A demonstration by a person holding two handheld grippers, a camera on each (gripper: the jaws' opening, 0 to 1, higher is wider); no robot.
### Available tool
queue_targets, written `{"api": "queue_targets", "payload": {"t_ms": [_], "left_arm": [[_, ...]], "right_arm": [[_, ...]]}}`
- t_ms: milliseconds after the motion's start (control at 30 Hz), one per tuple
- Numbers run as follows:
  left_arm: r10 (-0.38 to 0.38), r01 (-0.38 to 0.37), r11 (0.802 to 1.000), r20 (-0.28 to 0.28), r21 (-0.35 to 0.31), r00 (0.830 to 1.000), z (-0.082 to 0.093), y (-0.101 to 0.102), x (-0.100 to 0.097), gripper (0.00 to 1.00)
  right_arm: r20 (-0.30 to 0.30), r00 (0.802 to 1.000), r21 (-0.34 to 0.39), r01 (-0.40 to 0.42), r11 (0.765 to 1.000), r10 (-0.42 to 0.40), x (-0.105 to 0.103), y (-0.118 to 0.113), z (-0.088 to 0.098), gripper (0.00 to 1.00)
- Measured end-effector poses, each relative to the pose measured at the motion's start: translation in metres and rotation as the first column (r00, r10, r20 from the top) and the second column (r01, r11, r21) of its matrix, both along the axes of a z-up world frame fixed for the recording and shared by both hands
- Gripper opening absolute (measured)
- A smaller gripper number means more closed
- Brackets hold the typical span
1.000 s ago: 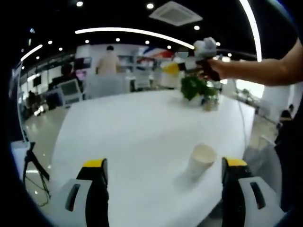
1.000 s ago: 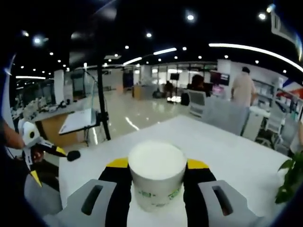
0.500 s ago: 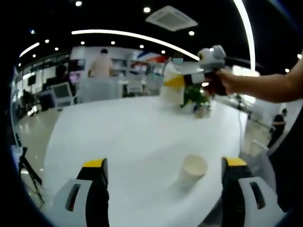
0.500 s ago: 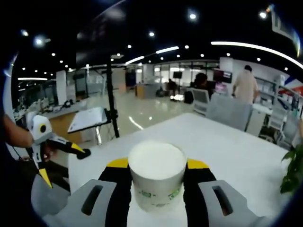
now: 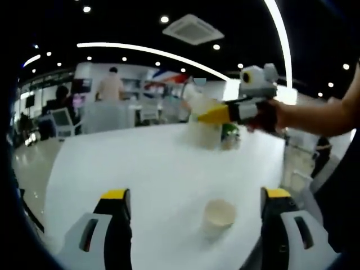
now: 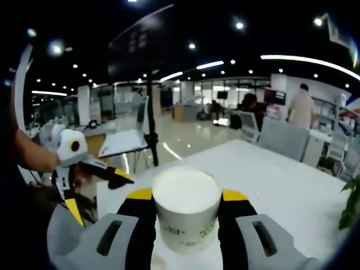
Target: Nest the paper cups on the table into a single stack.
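The right gripper stays clamped on a white cup, its yellow-tipped jaws pressed to either side of the cup, which stands upright with its open mouth up. The left gripper has its jaws wide apart with nothing between them; a second cup stands upright on the table between those jaws, nearer the right-hand one and not touching either. In the left gripper view the right gripper and its held cup come in above the table, beyond the standing cup, closer to it than half a second ago, when they were farther back by the plant. In the right gripper view the left gripper has also come closer to the held cup than before, with a hand behind it. The plant sits at the table's far edge.
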State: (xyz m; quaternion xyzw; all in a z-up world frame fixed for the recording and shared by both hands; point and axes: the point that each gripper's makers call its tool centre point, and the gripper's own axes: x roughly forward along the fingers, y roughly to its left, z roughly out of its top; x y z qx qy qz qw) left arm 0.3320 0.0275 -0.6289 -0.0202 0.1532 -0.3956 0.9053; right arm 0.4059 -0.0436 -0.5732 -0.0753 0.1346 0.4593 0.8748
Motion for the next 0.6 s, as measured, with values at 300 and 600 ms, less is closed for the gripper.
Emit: {"api": "queue_targets", "payload": {"t_ms": [300,600], "left_arm": [[-0.067,0.067,0.998,0.001,-0.015,0.998,0.001,-0.019,-0.015,0.90],[-0.108,0.108,0.994,-0.002,0.003,0.994,0.000,-0.030,-0.028,0.87]], "right_arm": [[0.017,0.997,0.008,-0.073,0.997,0.073,-0.035,0.016,0.002,0.40],[0.011,0.996,0.050,-0.089,0.995,0.089,-0.055,0.018,0.006,0.40]]}}
